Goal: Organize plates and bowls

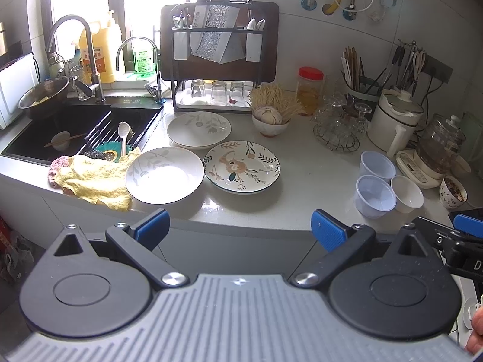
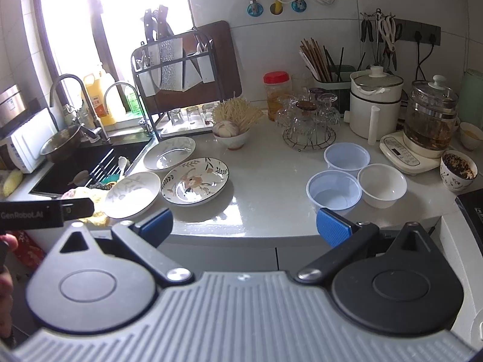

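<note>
Three plates sit near the middle of the left wrist view on the table point(image 1: 302, 181): a white leaf-print plate point(image 1: 164, 175) at the front touching a yellow cloth point(image 1: 93, 178), a floral plate point(image 1: 241, 166) just beside it, and a second pale plate point(image 1: 199, 129) behind them by the sink point(image 1: 45, 126). Toward the right of the frame I see two clear plastic bowls point(image 1: 375, 196) point(image 1: 377, 166) and a small white bowl point(image 1: 407, 193) clustered together. My left gripper point(image 1: 240, 229) and right gripper point(image 2: 244, 226) both hover short of the table edge, fingers spread wide, holding nothing
</note>
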Motion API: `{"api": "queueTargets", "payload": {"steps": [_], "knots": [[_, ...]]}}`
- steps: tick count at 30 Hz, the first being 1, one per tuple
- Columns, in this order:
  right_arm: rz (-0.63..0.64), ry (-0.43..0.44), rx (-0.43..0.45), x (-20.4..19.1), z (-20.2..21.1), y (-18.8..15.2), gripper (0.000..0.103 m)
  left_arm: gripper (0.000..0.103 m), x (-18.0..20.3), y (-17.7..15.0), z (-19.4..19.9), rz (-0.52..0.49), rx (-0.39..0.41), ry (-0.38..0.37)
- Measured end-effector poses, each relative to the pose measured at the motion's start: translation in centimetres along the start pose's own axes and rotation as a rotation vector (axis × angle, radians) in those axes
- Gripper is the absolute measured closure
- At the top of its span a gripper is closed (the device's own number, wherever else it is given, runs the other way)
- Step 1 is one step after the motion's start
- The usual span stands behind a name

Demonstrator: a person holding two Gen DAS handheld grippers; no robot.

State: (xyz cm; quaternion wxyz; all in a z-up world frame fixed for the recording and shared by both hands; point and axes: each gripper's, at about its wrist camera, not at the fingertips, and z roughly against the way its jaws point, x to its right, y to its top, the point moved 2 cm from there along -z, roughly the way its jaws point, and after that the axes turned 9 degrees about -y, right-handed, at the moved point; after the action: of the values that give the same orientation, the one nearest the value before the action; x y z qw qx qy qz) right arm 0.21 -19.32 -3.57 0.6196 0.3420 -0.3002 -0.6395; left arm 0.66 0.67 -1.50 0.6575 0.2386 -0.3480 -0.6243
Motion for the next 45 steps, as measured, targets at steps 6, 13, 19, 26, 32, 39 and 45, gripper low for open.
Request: {"api": "queueTargets", "payload": {"steps": [6, 13, 19, 26, 32, 39, 45], "knots": [[-0.006, 0.002, -0.004, -0.1, 0.0, -0.3, 0.000, 0.001, -0.6, -0.5, 0.3, 0.005, 0.005, 0.002], [-0.008, 0.007, -0.001, -0.4, 0.1, -0.5, 0.000, 0.001, -0.6, -0.9, 0.3, 0.007, 0.001, -0.004], [-0.028, 0.006, -0.016, 0.3, -0.2, -0.2, 0.000, 0.001, 0.0, -1.1, -0.3, 0.028, 0.002, -0.028], [-0.015, 0.005, -0.023, 1.0, -0.9, 0.0, 0.000, 0.001, -0.1, -0.8, -0.9, 0.032, 0.001, 0.011], [-0.016, 0.026, -0.037, 1.4, -2.0, -0.2, 0.000, 0.001, -0.4, -0.6, -1.1, 0.052, 0.016, 0.020], [0.007, 0.040, -0.033, 0.9, -3.1, 0.7, 0.000, 0.001, 0.4, 0.3, -2.8, 0.022, 0.055, 0.008], [0.036, 0.034, -0.047, 1.1, -4.8, 1.4, 0.000, 0.001, 1.2, 2.3, -5.0, 0.011, 0.076, 0.004]]}}
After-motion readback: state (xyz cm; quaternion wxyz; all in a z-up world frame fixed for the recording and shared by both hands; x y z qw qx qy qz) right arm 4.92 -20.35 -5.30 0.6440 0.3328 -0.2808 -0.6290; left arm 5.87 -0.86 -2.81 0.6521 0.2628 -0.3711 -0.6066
